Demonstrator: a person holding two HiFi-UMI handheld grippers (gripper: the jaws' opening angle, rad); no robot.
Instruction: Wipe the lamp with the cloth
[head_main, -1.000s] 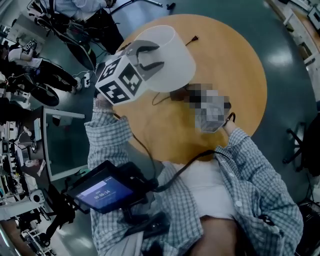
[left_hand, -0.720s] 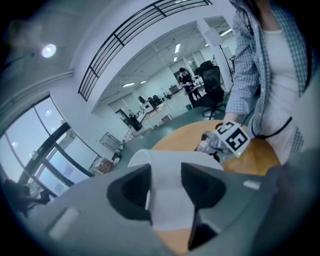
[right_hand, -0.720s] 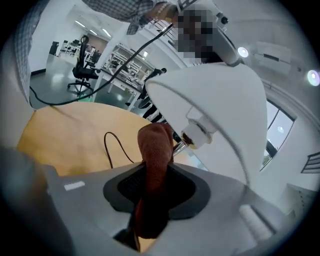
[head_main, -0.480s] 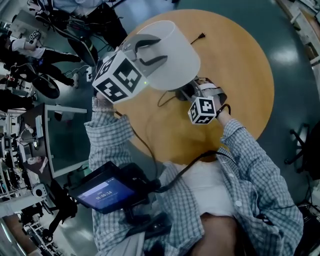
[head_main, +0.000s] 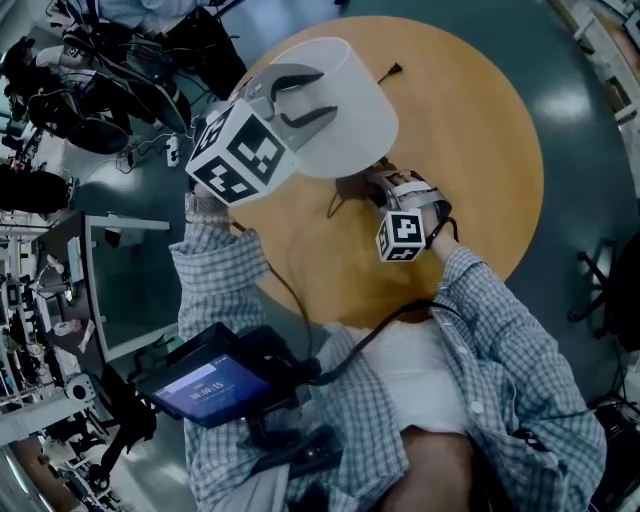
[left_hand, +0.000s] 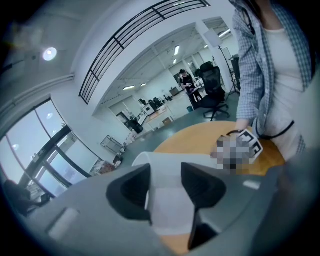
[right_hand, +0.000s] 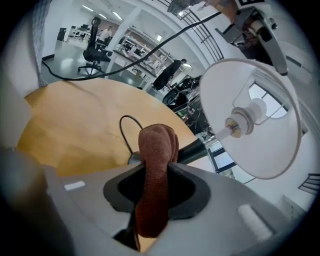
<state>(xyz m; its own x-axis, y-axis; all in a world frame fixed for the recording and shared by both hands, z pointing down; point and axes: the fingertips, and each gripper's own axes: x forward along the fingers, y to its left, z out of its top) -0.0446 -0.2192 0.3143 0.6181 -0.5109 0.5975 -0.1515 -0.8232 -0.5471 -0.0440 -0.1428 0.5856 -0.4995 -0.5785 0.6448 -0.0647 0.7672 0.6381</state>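
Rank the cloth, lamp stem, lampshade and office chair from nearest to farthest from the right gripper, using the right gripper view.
1. The cloth, clamped in the jaws.
2. The lamp stem, just behind the cloth.
3. The lampshade, upper right, seen from below.
4. The office chair, far back, upper left.

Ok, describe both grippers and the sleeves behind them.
The left gripper and right gripper are grey with dark curved jaws. Each carries a white cube with black square markers: left cube, right cube. The sleeves are blue-and-white check; a thin dark cable runs beside the left one.
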